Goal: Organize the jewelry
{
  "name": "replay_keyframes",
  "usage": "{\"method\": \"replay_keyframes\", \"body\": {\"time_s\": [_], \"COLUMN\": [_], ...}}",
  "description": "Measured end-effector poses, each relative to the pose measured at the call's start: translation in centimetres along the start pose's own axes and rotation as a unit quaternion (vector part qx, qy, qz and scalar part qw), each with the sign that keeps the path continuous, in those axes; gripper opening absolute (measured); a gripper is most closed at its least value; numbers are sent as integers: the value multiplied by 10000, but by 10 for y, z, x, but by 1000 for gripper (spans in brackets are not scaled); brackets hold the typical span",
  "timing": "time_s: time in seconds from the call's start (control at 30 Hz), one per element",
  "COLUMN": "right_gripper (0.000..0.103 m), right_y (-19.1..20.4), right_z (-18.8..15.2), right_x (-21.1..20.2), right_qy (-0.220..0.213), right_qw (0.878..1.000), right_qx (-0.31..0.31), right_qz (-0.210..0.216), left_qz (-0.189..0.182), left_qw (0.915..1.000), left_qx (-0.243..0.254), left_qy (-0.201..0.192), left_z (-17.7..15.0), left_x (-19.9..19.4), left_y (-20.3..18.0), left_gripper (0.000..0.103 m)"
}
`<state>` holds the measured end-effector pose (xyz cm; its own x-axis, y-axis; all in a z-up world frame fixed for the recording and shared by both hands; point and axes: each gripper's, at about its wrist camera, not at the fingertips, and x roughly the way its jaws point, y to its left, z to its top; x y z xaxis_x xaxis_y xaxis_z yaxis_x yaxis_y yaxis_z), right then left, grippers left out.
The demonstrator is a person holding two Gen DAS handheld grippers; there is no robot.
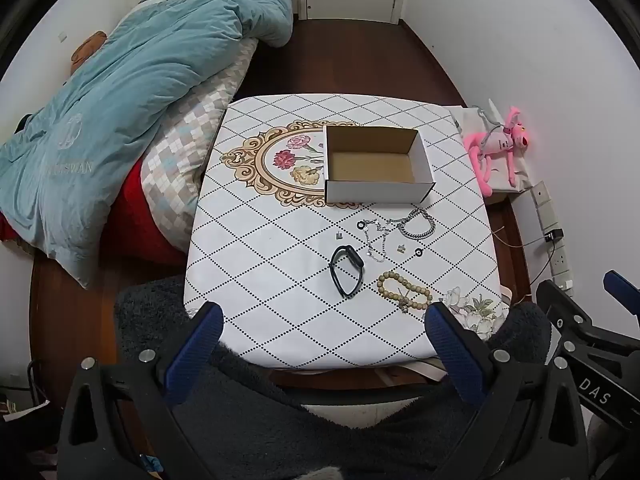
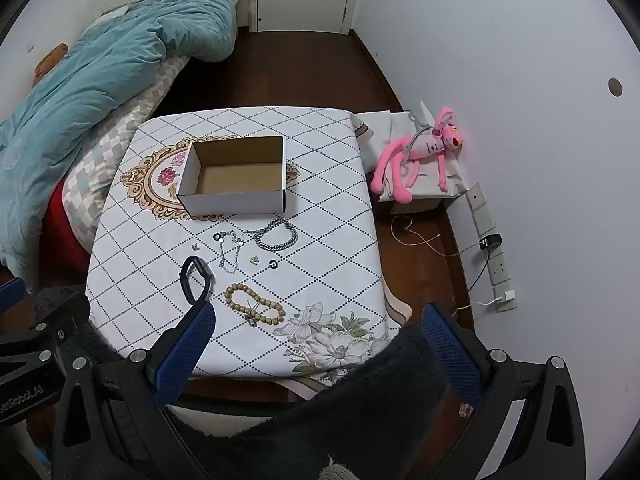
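Note:
An open, empty cardboard box (image 1: 378,164) (image 2: 236,174) stands on the table (image 1: 272,312) (image 2: 328,248). In front of it lie a thick silver chain bracelet (image 1: 418,224) (image 2: 278,234), a thin silver chain (image 1: 376,240) (image 2: 230,252), a black band (image 1: 346,270) (image 2: 196,276), a wooden bead bracelet (image 1: 404,292) (image 2: 254,306), two black rings (image 1: 362,225) (image 1: 419,253) and small studs (image 1: 339,236). My left gripper (image 1: 322,320) and right gripper (image 2: 318,320) hover open and empty over the table's near edge.
A bed with a blue duvet (image 1: 120,100) (image 2: 92,76) lies left of the table. A pink plush toy (image 1: 498,148) (image 2: 420,152) sits on a box at the right, with power strips (image 2: 496,256) and cables along the wall.

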<state>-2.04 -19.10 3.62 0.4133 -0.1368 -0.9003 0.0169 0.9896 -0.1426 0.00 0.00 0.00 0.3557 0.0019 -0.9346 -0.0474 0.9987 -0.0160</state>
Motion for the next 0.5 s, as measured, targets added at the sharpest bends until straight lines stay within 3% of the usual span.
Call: {"method": "replay_keyframes", "body": {"time_s": [0.5], "right_gripper": [103], "right_y": [-2], "right_z": [-1], "right_x": [0], "right_qy": [16], "right_qw": [10000], "right_qx": [16], "right_qz": [39], "left_qz": [-22], "left_qw": [10000], "left_qx": [-3], "left_qy": [11], "left_z": [0], "left_x": [0], "left_y": [0], "left_gripper": [103]}}
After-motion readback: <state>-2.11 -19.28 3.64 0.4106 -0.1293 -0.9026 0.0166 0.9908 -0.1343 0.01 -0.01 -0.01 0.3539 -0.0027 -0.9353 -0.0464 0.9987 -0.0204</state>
